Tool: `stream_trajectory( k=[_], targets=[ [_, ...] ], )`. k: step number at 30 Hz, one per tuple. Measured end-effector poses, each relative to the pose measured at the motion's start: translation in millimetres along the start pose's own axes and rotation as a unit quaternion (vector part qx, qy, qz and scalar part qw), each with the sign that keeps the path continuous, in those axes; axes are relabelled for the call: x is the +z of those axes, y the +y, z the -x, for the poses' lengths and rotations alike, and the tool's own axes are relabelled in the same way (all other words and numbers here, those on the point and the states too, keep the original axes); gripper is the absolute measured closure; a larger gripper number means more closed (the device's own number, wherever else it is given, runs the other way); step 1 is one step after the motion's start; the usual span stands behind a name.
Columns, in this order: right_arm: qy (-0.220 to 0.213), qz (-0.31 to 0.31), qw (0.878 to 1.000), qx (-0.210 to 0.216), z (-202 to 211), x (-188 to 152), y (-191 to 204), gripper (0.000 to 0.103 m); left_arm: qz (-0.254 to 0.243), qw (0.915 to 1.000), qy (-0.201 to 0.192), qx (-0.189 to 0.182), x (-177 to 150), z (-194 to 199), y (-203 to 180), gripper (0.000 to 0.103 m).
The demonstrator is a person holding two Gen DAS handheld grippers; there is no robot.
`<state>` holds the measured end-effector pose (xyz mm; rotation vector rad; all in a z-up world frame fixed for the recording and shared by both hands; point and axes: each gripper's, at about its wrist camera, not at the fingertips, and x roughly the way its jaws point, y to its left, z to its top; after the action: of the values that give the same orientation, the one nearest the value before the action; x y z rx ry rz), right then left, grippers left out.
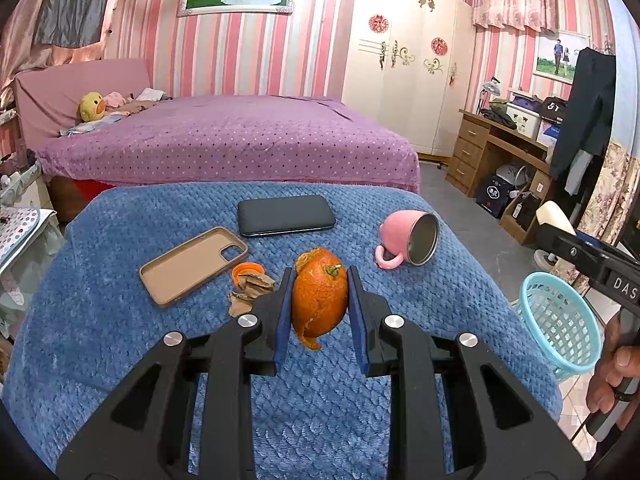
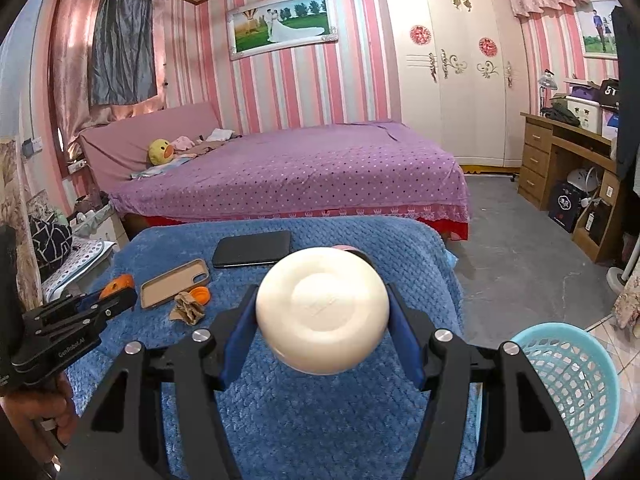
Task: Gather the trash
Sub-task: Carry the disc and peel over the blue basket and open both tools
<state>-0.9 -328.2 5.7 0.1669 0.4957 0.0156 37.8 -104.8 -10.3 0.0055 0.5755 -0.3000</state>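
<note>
My left gripper [image 1: 319, 280] is shut on an orange peel [image 1: 320, 300] and holds it above the blue blanket-covered table [image 1: 120, 320]. My right gripper [image 2: 322, 300] is shut on a round cream-white soap-like lump [image 2: 322, 310], held above the table; it shows at the right edge of the left wrist view [image 1: 554, 212]. A crumpled brown paper scrap [image 1: 250, 290] and a small orange cap [image 1: 247, 270] lie on the blanket left of the peel. A light blue mesh basket [image 2: 572, 384] stands on the floor at the table's right edge.
A tan phone case [image 1: 192, 264], a black phone [image 1: 286, 215] and a tipped pink mug [image 1: 408, 242] lie on the blanket. A purple bed [image 1: 240, 140] stands behind the table. A wooden desk [image 1: 500, 152] and a white wardrobe [image 1: 404, 60] are at right.
</note>
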Motion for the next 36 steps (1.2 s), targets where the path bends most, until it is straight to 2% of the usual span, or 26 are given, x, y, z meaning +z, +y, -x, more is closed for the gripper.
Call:
stream_trajectory(
  k=[7,18,24,36],
  targets=[
    [-0.003,0.002,1.000,-0.014,5,1,-11,0.042,-0.008,1.0000,-0.002,-0.003,0,0,-16,0.079],
    [-0.018,-0.030,0.999,-0.026,24,6,-52,0.042,-0.024,0.9996,-0.010,-0.009,7,-5,-49,0.079],
    [-0.025,-0.033,0.998,-0.053,32,7,-72,0.042,-0.036,0.9991,-0.013,-0.016,11,-11,-72,0.079],
    [-0.023,-0.085,0.988,-0.128,54,6,-145,0.042,-0.076,0.9968,-0.002,-0.024,9,-27,-124,0.079]
  ],
)
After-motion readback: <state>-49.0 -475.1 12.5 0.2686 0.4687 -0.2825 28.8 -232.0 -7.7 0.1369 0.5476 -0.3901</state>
